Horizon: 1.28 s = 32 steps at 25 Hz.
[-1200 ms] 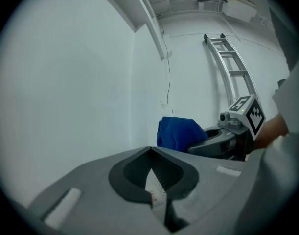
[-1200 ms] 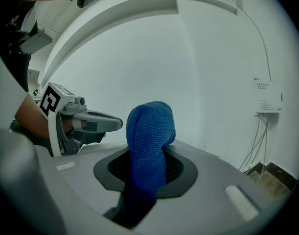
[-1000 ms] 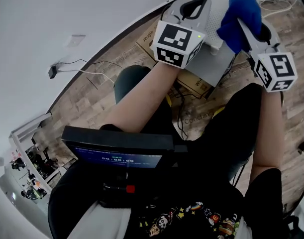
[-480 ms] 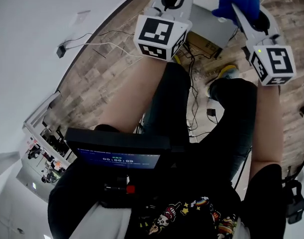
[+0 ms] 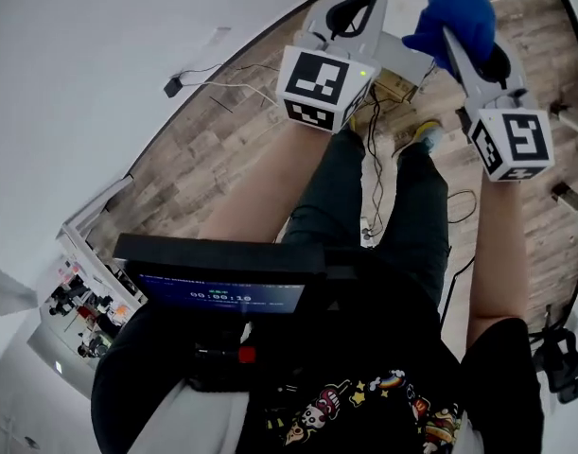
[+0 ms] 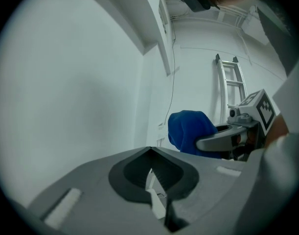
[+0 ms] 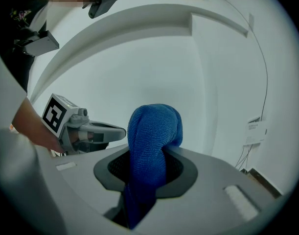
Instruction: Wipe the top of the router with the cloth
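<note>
In the head view my right gripper is shut on a bunched blue cloth, held up at the top right. In the right gripper view the cloth rises out from between the jaws and faces a white wall. My left gripper is beside it, shut with nothing in it. The left gripper view shows its jaws pressed together, with the cloth off to the right. A pale grey box, probably the router, lies far below between the two grippers and is mostly hidden.
A cardboard box sits under the grey box on the wood floor. Loose cables trail past the person's legs and shoes. A white wall curves along the left. A ladder leans on the far wall.
Both grippers have lifted away from the grey box, which now looks smaller and farther below. The person's legs have straightened. The cloth stays in the right gripper.
</note>
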### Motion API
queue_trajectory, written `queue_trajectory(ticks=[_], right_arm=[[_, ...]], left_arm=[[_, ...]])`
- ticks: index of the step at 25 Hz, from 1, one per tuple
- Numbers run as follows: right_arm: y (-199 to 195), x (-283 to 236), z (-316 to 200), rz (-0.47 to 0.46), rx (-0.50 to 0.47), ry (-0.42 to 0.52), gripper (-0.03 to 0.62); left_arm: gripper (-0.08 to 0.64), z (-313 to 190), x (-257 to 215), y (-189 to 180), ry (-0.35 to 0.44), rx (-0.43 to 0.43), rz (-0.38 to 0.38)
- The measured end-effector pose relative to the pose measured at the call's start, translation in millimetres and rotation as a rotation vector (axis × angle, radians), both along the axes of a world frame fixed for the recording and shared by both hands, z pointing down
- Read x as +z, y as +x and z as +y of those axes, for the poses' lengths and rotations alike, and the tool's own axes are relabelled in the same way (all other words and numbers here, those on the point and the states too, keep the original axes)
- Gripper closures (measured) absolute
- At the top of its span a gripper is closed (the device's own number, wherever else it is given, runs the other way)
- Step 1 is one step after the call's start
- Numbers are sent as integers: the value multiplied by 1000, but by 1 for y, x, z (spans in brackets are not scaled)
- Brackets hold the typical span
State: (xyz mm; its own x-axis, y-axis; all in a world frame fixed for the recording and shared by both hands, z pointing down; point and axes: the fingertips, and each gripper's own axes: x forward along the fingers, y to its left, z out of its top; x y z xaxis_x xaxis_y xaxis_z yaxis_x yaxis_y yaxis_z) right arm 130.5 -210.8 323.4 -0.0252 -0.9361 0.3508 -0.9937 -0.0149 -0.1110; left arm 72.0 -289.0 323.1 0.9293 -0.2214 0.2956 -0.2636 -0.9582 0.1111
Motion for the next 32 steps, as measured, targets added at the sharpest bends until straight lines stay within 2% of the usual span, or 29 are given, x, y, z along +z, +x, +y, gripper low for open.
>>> queue_trajectory(ticks=[4, 7, 11, 15, 20, 28, 32], right_arm=[[-30, -83, 14, 16, 61, 34, 465], [-48, -130, 24, 20, 138, 80, 465], [-72, -179, 41, 18, 232, 131, 465], [-95, -227, 55, 47, 255, 181, 464], [-108, -267, 87, 89, 245, 224, 463], [-89, -272, 143, 96, 160, 248, 465], [-72, -277, 177, 132, 95, 268, 465]], left_arm=[[560, 14, -85, -18, 22, 56, 41], [560, 27, -129, -34, 33, 113, 51], [560, 41, -183, -62, 48, 133, 77], [560, 53, -240, -81, 82, 127, 150], [560, 85, -275, -89, 114, 109, 200], [560, 150, -288, -81, 166, -71, 209], [560, 183, -280, -79, 190, -198, 170]])
